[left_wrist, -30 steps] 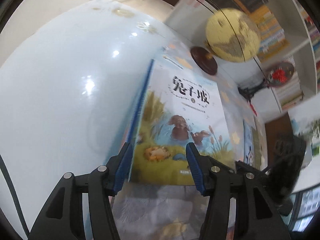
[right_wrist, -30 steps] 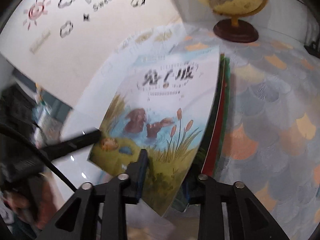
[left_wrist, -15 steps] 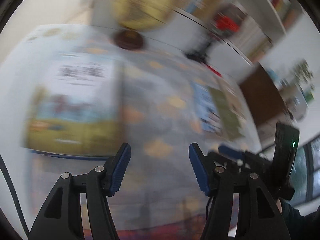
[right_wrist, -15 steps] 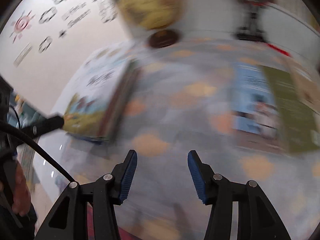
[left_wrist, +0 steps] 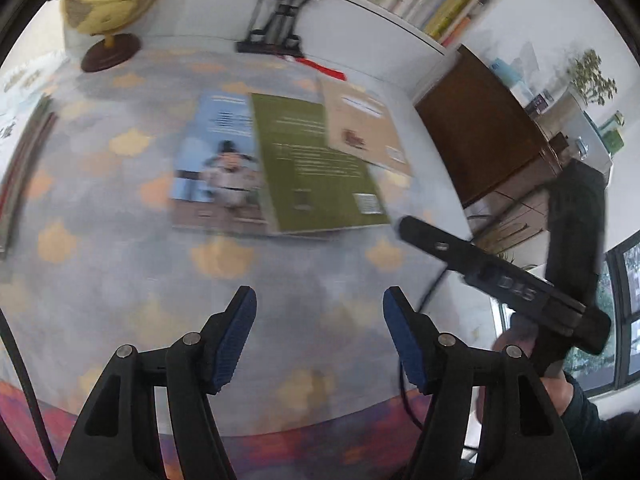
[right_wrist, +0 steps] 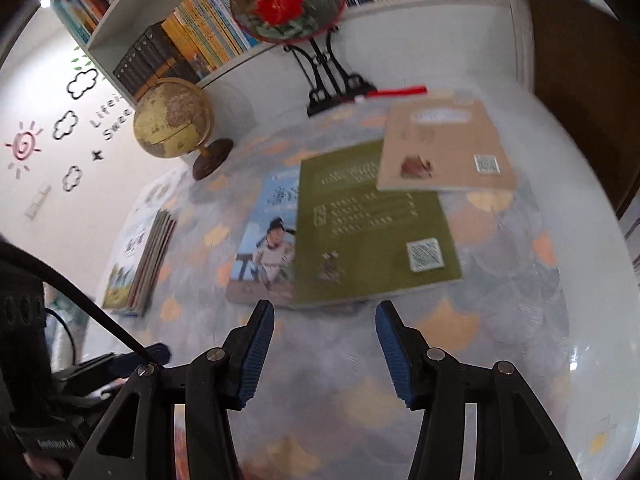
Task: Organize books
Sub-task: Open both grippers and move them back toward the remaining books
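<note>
Three books lie overlapped on the patterned tablecloth: a blue book (right_wrist: 266,240) at the bottom, a green book (right_wrist: 368,224) over it, and a tan book (right_wrist: 444,148) over the green one's far corner. They also show in the left wrist view: blue (left_wrist: 216,168), green (left_wrist: 316,168), tan (left_wrist: 360,120). A stack of books (right_wrist: 140,256) lies at the left, seen edge-on in the left wrist view (left_wrist: 24,168). My right gripper (right_wrist: 324,356) is open and empty, just short of the green book's near edge. My left gripper (left_wrist: 320,336) is open and empty, farther back.
A yellow globe (right_wrist: 172,120) on a wooden base stands at the back left. A black stand with a red flower plate (right_wrist: 296,12) stands at the back. Bookshelves (right_wrist: 200,28) line the wall. A brown cabinet (left_wrist: 488,128) stands to the right.
Both grippers let go of the picture book, now on the left stack, and swung right towards the three overlapped books. Both stand open.
</note>
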Action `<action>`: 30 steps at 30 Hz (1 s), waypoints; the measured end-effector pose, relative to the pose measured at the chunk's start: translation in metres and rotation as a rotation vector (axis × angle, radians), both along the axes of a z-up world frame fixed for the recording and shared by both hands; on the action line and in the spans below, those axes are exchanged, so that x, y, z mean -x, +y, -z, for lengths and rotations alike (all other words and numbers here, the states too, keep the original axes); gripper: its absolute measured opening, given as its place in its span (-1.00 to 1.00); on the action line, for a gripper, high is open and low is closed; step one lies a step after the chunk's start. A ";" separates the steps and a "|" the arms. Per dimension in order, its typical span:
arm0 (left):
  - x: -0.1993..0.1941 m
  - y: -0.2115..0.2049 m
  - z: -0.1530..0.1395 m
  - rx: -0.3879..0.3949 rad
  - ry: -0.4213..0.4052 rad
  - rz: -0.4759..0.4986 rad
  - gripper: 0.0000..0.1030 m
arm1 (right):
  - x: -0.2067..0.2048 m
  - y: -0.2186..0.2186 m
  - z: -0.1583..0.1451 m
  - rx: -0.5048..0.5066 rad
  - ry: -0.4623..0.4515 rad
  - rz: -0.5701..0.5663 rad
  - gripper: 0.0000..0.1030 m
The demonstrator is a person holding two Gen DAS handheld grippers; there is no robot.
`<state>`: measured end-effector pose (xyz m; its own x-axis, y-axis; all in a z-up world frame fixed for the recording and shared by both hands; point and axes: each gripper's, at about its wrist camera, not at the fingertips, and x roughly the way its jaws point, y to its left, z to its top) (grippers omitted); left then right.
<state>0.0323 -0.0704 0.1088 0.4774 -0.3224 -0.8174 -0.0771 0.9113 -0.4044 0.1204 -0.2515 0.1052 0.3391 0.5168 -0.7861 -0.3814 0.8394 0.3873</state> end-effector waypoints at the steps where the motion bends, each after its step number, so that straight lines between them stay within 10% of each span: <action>1: -0.001 -0.014 -0.003 -0.019 -0.003 0.006 0.24 | -0.006 -0.011 0.003 -0.002 0.011 -0.015 -0.01; 15: 0.048 -0.126 -0.025 -0.160 -0.036 -0.109 0.26 | -0.047 -0.071 -0.002 -0.042 0.104 -0.165 0.00; 23: 0.122 -0.164 -0.032 -0.119 -0.090 -0.434 0.35 | -0.003 -0.093 -0.023 0.006 0.035 -0.387 0.09; 30: 0.146 -0.201 -0.057 -0.076 -0.135 -0.504 0.35 | 0.026 -0.140 -0.044 -0.001 0.045 -0.411 0.45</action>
<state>-0.1141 -0.2712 0.1660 0.6602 0.0323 -0.7504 -0.4656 0.8016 -0.3751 0.0946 -0.3916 0.1487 0.0693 0.6029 -0.7948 -0.6677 0.6200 0.4121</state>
